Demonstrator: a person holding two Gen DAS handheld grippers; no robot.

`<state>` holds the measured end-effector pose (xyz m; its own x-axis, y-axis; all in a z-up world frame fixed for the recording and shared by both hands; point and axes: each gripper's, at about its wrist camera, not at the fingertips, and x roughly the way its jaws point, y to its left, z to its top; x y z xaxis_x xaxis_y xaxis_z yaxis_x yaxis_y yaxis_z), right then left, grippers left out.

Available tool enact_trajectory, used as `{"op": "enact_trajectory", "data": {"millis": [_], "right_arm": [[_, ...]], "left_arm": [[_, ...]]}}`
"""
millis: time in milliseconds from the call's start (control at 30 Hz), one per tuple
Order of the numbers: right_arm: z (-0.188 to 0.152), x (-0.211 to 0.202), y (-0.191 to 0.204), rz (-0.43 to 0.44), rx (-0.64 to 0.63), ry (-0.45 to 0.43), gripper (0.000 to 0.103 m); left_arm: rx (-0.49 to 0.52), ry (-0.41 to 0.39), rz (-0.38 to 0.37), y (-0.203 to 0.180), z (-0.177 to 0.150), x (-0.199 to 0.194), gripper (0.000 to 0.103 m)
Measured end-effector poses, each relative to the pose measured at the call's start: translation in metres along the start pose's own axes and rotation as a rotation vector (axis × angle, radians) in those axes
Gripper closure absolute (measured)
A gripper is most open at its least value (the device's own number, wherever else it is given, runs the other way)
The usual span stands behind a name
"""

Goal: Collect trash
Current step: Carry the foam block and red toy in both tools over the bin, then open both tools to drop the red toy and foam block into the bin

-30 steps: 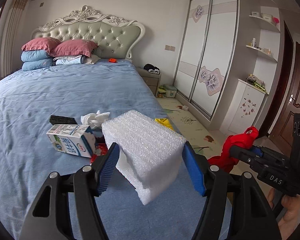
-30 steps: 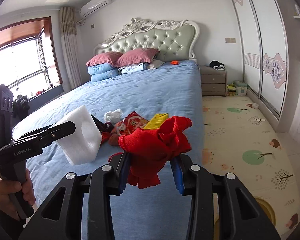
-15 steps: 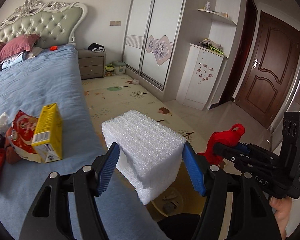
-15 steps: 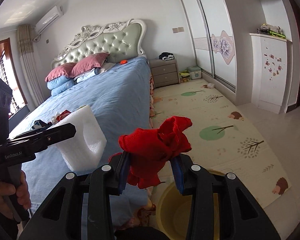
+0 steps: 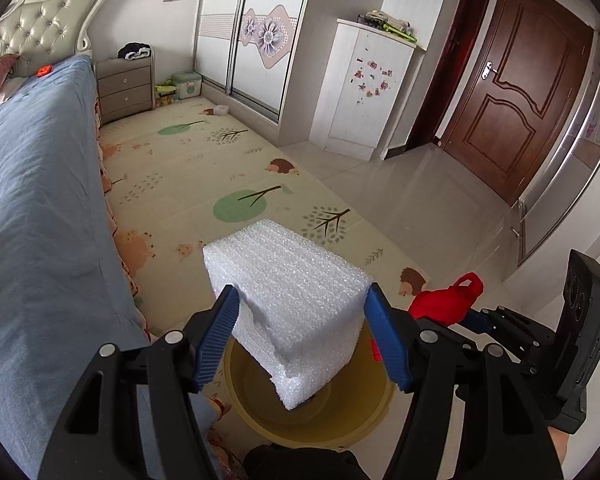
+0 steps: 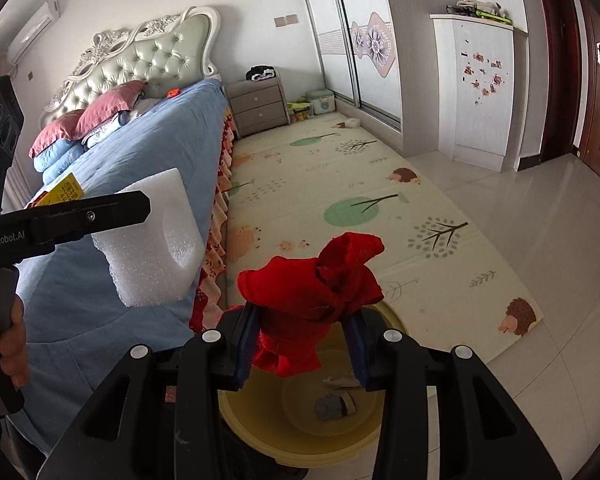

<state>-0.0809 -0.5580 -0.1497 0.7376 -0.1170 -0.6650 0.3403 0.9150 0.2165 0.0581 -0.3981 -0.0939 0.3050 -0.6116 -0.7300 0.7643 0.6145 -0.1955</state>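
My left gripper (image 5: 304, 336) is shut on a white foam block (image 5: 288, 300) and holds it above a yellow basin (image 5: 340, 420) on the floor by the bed. The block also shows in the right wrist view (image 6: 152, 248). My right gripper (image 6: 302, 344) is shut on a crumpled red cloth (image 6: 312, 284), held above the same yellow basin (image 6: 260, 420), which holds a few small scraps (image 6: 336, 404). The red cloth shows in the left wrist view (image 5: 448, 300) to the right of the foam.
The blue bed (image 5: 32, 208) stands to the left, with a yellow carton (image 6: 66, 188) on it. A patterned play mat (image 5: 204, 184) covers the floor ahead. A nightstand (image 5: 126, 88), wardrobe (image 5: 252, 32), white cabinet (image 5: 364, 88) and brown door (image 5: 516, 92) stand beyond.
Both grippers have swung right, away from the bed, and tilted down over the yellow basin. Each still holds its item, the foam block and the red cloth.
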Motion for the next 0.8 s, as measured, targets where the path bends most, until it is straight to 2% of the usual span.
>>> {"op": "enact_trajectory", "data": {"millis": [333,367,433,467,500,700,800], "right_arm": [[-0.003,0.035,-0.013,0.003,0.001,0.068,0.065],[-0.003,0.038,-0.013,0.008,-0.001,0.071,0.062],[-0.004,0.042,-0.016,0.019,0.006,0.068,0.043],[-0.004,0.042,-0.018,0.025,0.016,0.061,0.031],[-0.005,0.042,-0.020,0.023,0.028,0.053,0.025],[-0.012,0.046,-0.025,0.014,0.039,0.078,0.024],[-0.013,0.046,-0.026,0.018,0.046,0.081,0.024]], "left_arm": [[-0.012,0.061,-0.020,-0.005,0.008,0.038,0.038],[-0.011,0.066,-0.021,-0.004,0.008,0.041,0.038],[-0.016,0.073,-0.031,-0.004,0.010,0.044,0.033],[-0.030,0.075,-0.036,-0.002,0.011,0.046,0.025],[-0.046,0.072,-0.032,0.001,0.011,0.047,0.006],[-0.057,0.086,0.009,0.006,0.009,0.051,0.004],[-0.048,0.097,0.004,0.004,0.007,0.052,0.004]]}}
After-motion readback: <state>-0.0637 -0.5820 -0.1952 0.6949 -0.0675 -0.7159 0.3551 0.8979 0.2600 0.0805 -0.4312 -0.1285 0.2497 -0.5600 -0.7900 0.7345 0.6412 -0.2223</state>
